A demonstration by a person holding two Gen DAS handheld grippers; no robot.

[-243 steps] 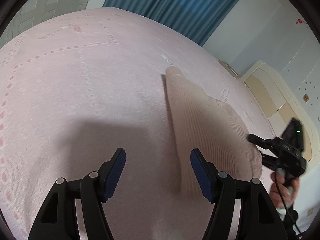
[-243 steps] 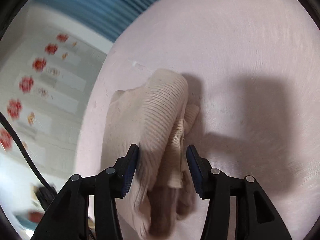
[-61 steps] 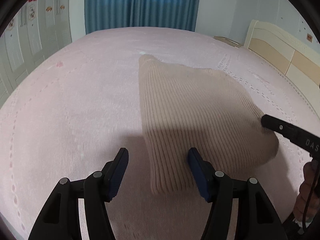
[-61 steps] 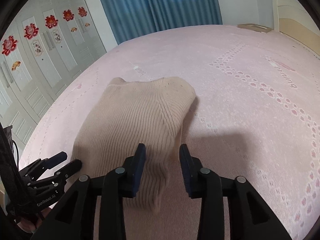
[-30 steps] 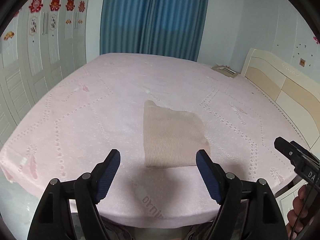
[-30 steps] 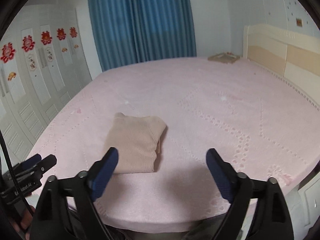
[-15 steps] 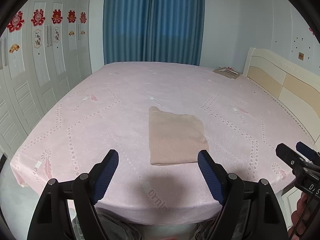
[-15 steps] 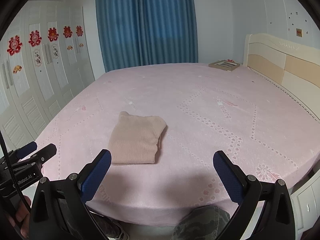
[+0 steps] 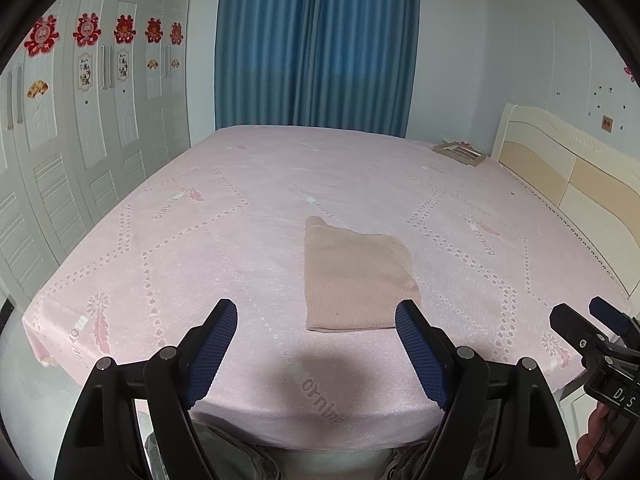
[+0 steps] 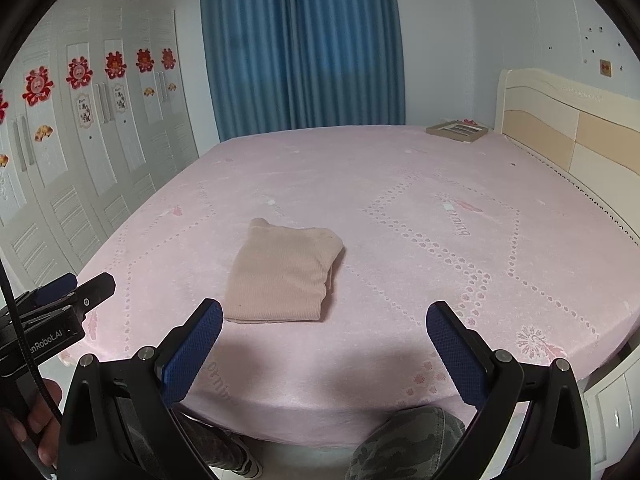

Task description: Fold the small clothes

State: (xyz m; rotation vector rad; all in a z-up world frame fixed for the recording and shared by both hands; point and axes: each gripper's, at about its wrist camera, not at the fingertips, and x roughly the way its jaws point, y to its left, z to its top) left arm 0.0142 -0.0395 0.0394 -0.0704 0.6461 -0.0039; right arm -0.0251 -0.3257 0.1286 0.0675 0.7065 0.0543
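From my left wrist camera, the left gripper (image 9: 316, 334) stands wide open with nothing between its blue pads, held off the near edge of the bed (image 9: 168, 248). The folded beige knit garment (image 9: 356, 280) lies flat on the pink bedspread, a little right of centre and beyond the fingertips, well clear of them. I judge it light, soft and limp, a ribbed knit that will sag and open out if lifted by one layer. I would take it at the near folded edge, pinching every layer together. Near the bed's front edge the spread carries printed lettering, upside down to me, which I cannot make out with confidence. At far right the right gripper's body shows the letters "DAS".

From my right wrist camera, the right gripper (image 10: 324, 334) is also spread fully, empty, and back from the bed. The garment sits left of centre here, its layered open edges on the right side, its smooth fold on the left. The spread reads something like "dream" in pink. The left gripper's body, at lower left, reads "nRobot.AI".
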